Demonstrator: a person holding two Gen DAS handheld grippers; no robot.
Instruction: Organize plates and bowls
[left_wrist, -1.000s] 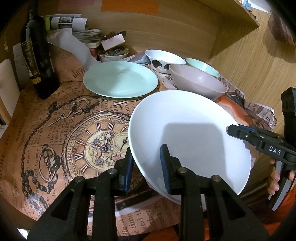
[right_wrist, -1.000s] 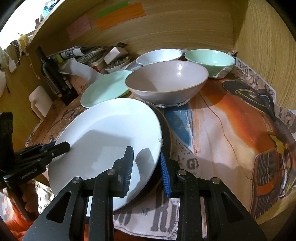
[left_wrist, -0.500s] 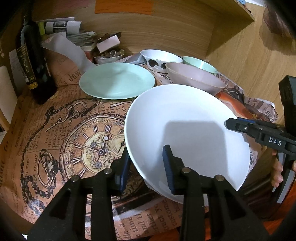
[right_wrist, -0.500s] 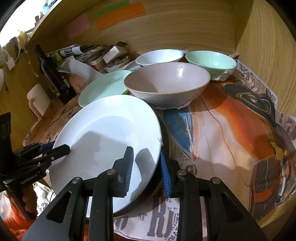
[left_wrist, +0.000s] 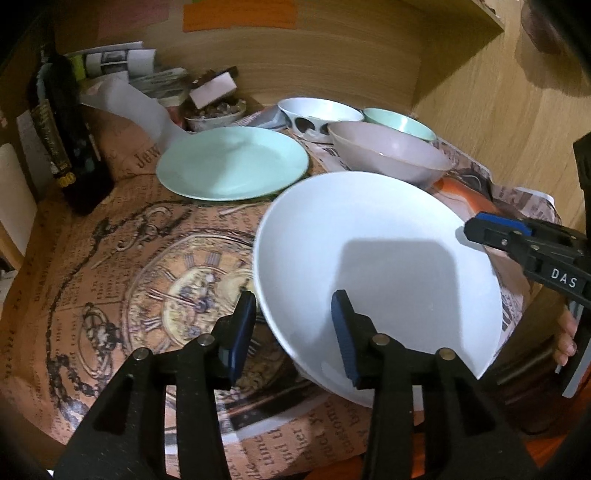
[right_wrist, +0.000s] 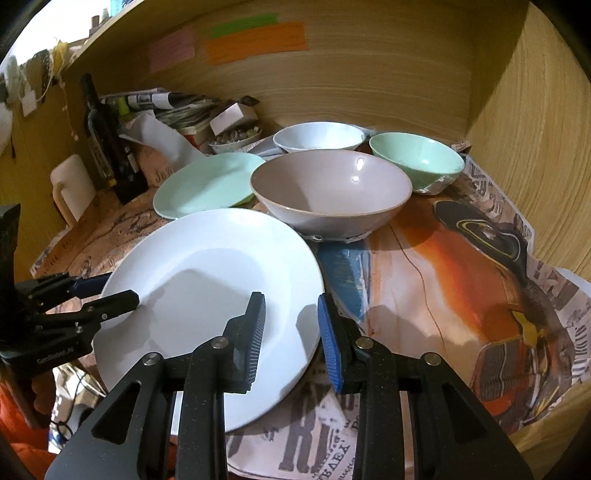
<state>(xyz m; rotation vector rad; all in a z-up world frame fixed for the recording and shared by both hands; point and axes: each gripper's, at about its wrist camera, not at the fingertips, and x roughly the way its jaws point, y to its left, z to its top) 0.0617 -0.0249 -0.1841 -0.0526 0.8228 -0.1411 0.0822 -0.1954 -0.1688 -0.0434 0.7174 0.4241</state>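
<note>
A white plate (left_wrist: 376, 273) is held tilted above the table's near edge; it also shows in the right wrist view (right_wrist: 210, 288). My left gripper (left_wrist: 295, 332) straddles its near-left rim with jaws apart. My right gripper (right_wrist: 291, 339) straddles its right rim, jaws apart too; it shows at the plate's right edge in the left wrist view (left_wrist: 495, 232). Whether either pad presses the plate is unclear. A mint plate (left_wrist: 232, 162) lies behind. A grey bowl (right_wrist: 332, 192), a mint bowl (right_wrist: 417, 158) and a white bowl (right_wrist: 317, 136) stand at the back right.
A dark bottle (left_wrist: 70, 136) stands at the back left beside a white block (right_wrist: 72, 188). A small dish of bits (left_wrist: 216, 112), papers and a box clutter the back wall. A wooden side wall (right_wrist: 535, 147) closes the right. Printed paper (left_wrist: 110, 266) covers the table.
The white plate has risen and shifted left, off the dark plate under it a second ago, which no longer shows. Both grippers moved with it, and their jaws have widened slightly.
</note>
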